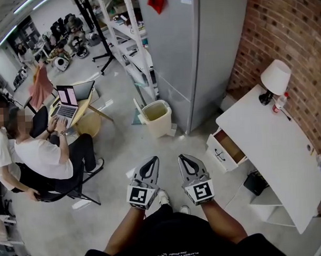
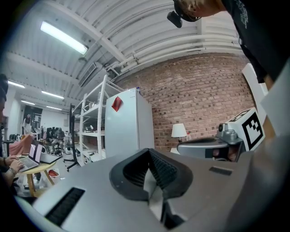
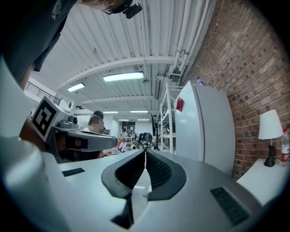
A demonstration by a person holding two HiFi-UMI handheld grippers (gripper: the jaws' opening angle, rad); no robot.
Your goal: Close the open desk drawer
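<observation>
White drawer (image 1: 228, 148) open, jutting from bench (image 1: 279, 147) front edge near lamp (image 1: 275, 79) corner | left gripper (image 1: 151, 160), right gripper (image 1: 183, 158): fingers (image 2: 136, 174) pressed together, empty, well apart from drawer | not yet touched; approach and push remaining

The drawer (image 1: 228, 148) juts from the desk (image 1: 271, 139), which bears the lamp (image 1: 275, 79); the bin (image 1: 156, 117) stands to their left.

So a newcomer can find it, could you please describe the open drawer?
A white desk stands along the brick wall. The drawer juts from its front at the lamp end, near the fridge. Unlike the white shelves beside it, it shows a brown inside.
</observation>
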